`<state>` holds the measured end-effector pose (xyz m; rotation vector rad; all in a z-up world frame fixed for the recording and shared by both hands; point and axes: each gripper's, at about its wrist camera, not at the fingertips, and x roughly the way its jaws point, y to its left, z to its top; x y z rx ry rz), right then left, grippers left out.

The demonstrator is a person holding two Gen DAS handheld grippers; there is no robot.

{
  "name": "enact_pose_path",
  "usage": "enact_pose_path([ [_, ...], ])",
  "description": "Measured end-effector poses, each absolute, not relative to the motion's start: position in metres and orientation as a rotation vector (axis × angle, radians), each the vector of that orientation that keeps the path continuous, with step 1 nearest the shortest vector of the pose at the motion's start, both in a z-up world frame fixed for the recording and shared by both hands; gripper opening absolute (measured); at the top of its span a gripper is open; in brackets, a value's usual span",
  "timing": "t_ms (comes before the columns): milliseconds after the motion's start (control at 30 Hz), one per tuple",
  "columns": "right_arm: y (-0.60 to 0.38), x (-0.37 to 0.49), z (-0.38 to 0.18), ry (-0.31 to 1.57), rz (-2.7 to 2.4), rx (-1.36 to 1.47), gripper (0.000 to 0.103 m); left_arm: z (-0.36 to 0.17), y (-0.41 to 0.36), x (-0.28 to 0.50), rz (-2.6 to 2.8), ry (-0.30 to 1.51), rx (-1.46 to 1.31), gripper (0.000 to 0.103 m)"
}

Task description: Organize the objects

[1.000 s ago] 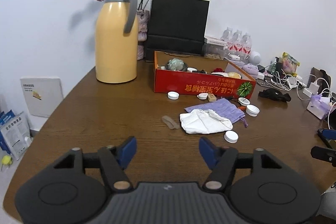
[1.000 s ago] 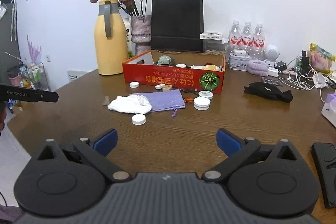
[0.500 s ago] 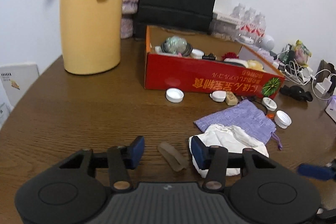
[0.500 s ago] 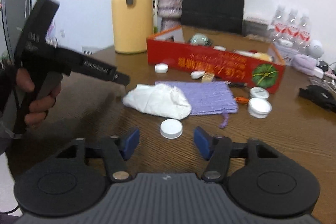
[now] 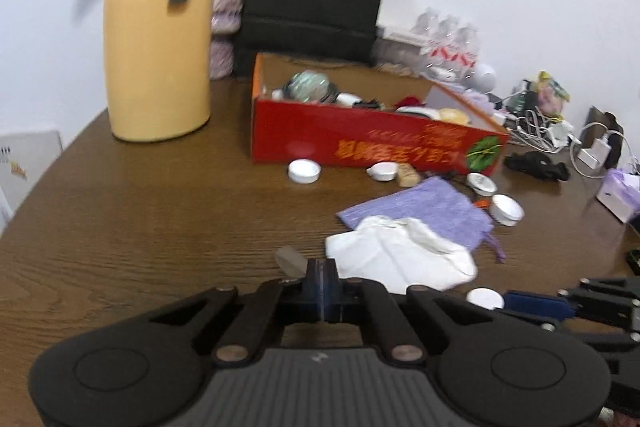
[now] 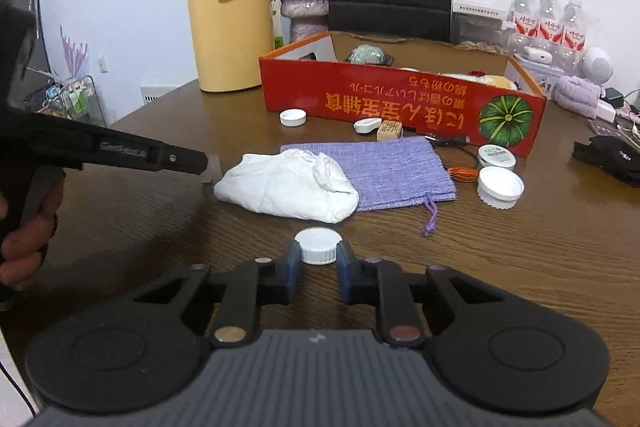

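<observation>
Grained wooden table [image 6: 520,267], glossy yellow jug [image 6: 230,27], woven purple cloth pouch [image 6: 384,167], smooth white plastic cap [image 6: 318,245].

The red box [image 6: 400,103] carries upside-down yellow Japanese lettering beside a green pumpkin picture [image 6: 506,115] (no line reads clearly). The bottle labels [image 6: 550,27] show unreadable red marks.

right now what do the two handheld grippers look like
Both are matte black plastic. The right gripper has a ribbed grey deck, two round discs, linkage arms with metal pivot pins, and blue-padded jaws. The left gripper is built the same; from the side its pistol-style body carries small embossed lettering.
</observation>
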<state>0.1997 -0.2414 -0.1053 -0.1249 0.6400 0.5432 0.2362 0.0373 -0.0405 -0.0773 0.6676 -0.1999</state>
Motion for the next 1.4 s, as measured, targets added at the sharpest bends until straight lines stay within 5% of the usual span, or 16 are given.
enact_pose_path([
  [133, -0.240, 0.195, -0.107, 0.629, 0.534, -0.137, 0.034, -0.039, 0.037, 0.234, -0.145, 0.680, -0.054, 0.017],
  [333, -0.236, 0.197, -0.114, 0.641, 0.530, -0.142, 0.031, -0.052, 0.047, 0.255, -0.112, 0.719, -0.081, 0.032],
  [533, -0.235, 0.209, -0.114, 0.640, 0.508, -0.129, 0.028, -0.061, 0.045, 0.276, -0.136, 0.721, -0.125, 0.028],
  [567, -0.235, 0.211, -0.115, 0.640, 0.501, -0.132, 0.028, -0.062, 0.043, 0.277, -0.138, 0.720, -0.117, 0.014],
  [700, -0.234, 0.217, -0.115, 0.642, 0.490, -0.131, 0.030, -0.061, 0.042, 0.272, -0.132, 0.713, -0.106, 0.004],
  [1400, -0.290, 0.163, -0.043, 0.478, 0.520, -0.032, 0.029, 0.034, 0.036, 0.164, -0.323, 0.455, -0.198, 0.002],
])
